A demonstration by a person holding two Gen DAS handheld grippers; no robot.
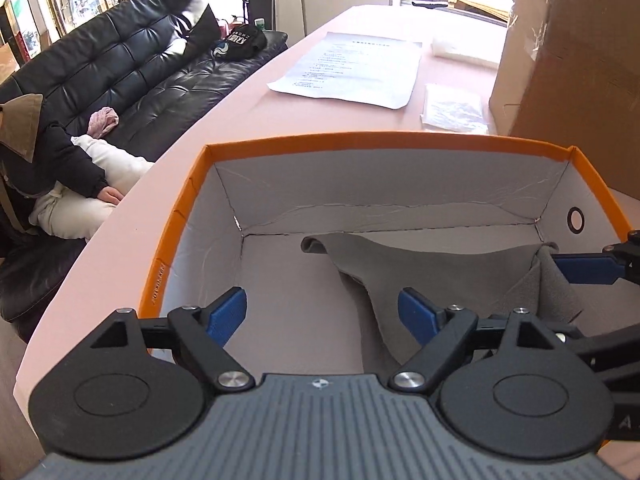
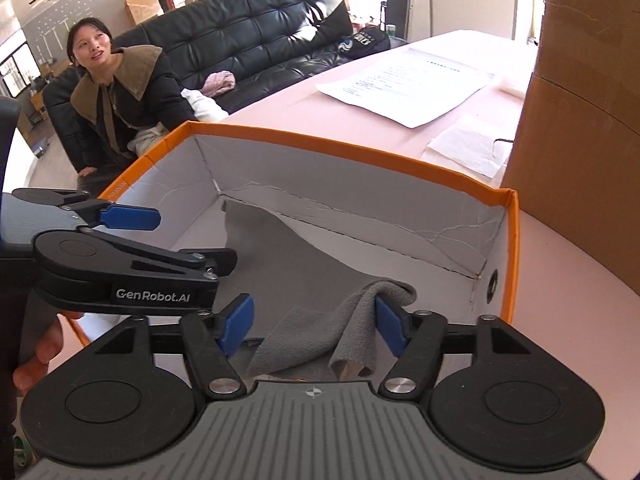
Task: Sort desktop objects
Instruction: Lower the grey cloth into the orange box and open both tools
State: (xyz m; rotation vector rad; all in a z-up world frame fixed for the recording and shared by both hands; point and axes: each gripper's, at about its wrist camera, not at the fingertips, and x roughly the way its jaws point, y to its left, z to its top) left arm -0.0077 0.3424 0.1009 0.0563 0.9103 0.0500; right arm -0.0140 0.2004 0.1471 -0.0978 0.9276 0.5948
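Both grippers hang over one orange-rimmed box [image 1: 400, 140], and their blue pads stand spread. On the left gripper [image 1: 322, 314] the pads are wide apart and hold nothing. On the right gripper [image 2: 314, 326] they are also parted, and a bunched corner of the grey cloth [image 2: 320, 340] lies between them, against the pad at 3 o'clock; no clamping shows.

One grey cloth [image 1: 360, 256] lies on the pale floor inside the box, spread from the middle toward 3 o'clock, where its raised corner meets the right gripper [image 1: 584, 270] as the left wrist view shows it.

"GenRobot.AI" is readable in white on the side of the left gripper [image 2: 132, 216], seen at 9 o'clock in the right wrist view. Small lettering runs along the box's orange edge at 9 o'clock, too small to read.

Past the box, on the pink worktop [image 1: 248, 112], lies one printed sheet [image 1: 352, 68] at 12 o'clock with tiny, illegible lines of text, then two clear plastic bags [image 1: 454, 108] toward 1 o'clock. One big brown carton [image 1: 572, 60] stands at 2 o'clock. A seated person [image 2: 120, 92] is beside a black leather sofa [image 2: 256, 40] at 10 o'clock.
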